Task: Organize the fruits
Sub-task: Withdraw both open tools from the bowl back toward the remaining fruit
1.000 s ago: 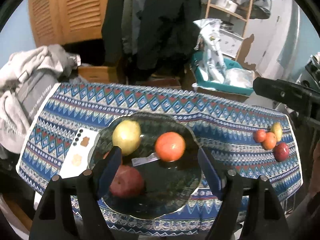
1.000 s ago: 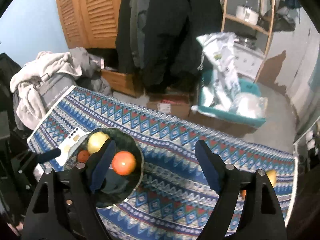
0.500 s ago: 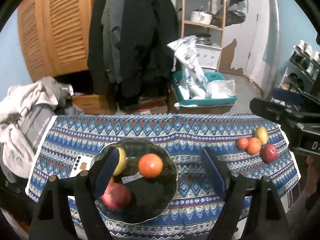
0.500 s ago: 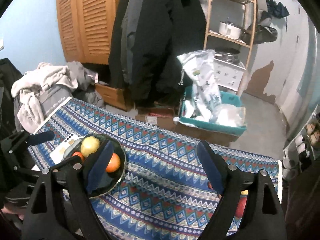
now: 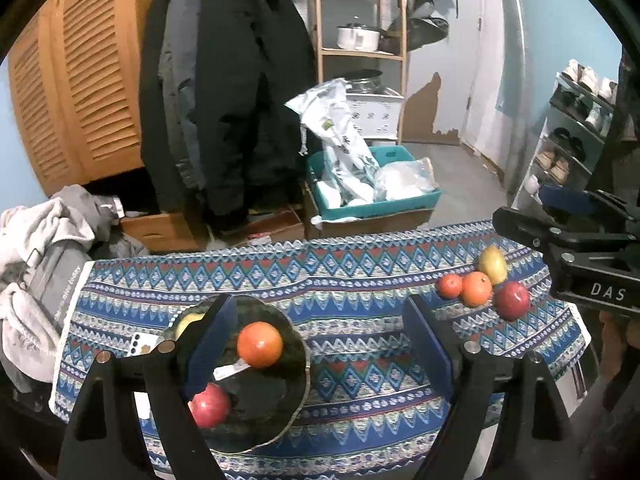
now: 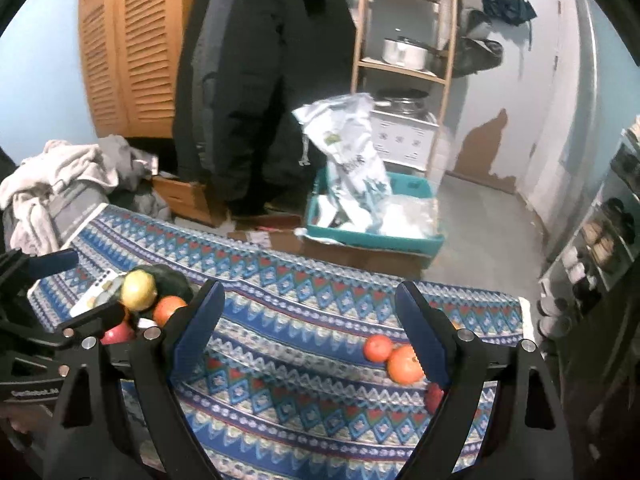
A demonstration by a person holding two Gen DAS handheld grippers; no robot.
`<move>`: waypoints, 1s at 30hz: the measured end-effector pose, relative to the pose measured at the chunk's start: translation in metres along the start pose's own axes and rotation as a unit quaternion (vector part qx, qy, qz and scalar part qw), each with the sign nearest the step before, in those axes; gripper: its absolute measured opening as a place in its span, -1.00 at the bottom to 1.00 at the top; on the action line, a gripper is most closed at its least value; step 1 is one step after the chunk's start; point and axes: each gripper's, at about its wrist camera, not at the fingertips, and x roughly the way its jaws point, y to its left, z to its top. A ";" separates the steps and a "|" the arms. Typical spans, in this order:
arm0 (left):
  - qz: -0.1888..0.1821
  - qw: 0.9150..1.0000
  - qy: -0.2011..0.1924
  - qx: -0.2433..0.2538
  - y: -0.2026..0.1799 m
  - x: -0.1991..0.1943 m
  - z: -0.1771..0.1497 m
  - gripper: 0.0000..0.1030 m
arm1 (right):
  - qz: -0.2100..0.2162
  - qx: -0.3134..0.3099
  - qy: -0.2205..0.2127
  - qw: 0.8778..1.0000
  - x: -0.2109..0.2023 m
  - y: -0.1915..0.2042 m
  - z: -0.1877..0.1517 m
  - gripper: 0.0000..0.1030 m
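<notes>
Left wrist view: my left tongs (image 5: 316,340) gape apart and empty, having just widened, above the dark plate (image 5: 280,408), which already holds an orange (image 5: 259,344), an apple (image 5: 210,405) and a yellow fruit (image 5: 188,322). Right tongs (image 6: 310,330) also spread, empty. Four fruits (image 5: 482,286) wait clustered at the desk's (image 5: 352,368) right end; its pear (image 5: 493,266) stands stem up, slightly tilted.

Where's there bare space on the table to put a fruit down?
The widest bare stretch of tablecloth lies between the dark plate and the loose fruit cluster on the right. The plate's near-right part is also free. It is crowded around that cluster and at the plate's left.
</notes>
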 end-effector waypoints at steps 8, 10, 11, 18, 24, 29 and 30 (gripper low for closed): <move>-0.008 1.000 -0.005 0.024 -0.032 0.002 0.006 0.67 | -0.018 0.021 -0.002 1.000 -0.011 -0.031 -0.010 0.68; -0.010 1.000 -0.002 0.029 -0.039 0.005 0.007 0.67 | -0.024 0.028 -0.002 0.999 -0.014 -0.042 -0.013 0.68; -0.016 0.999 -0.001 0.035 -0.045 0.007 0.006 0.67 | -0.027 0.031 -0.002 0.999 -0.015 -0.046 -0.015 0.68; -0.029 0.998 0.015 0.061 -0.075 0.023 0.009 0.67 | -0.053 0.065 0.007 0.996 -0.020 -0.090 -0.027 0.68; -0.050 0.996 0.040 0.063 -0.093 0.046 0.010 0.67 | -0.076 0.091 0.019 0.993 -0.019 -0.123 -0.040 0.68; -0.052 0.995 0.048 0.068 -0.103 0.061 0.011 0.67 | -0.093 0.108 0.035 0.989 -0.016 -0.146 -0.053 0.68; -0.053 0.995 0.051 0.068 -0.104 0.064 0.011 0.67 | -0.098 0.111 0.039 0.988 -0.015 -0.150 -0.056 0.68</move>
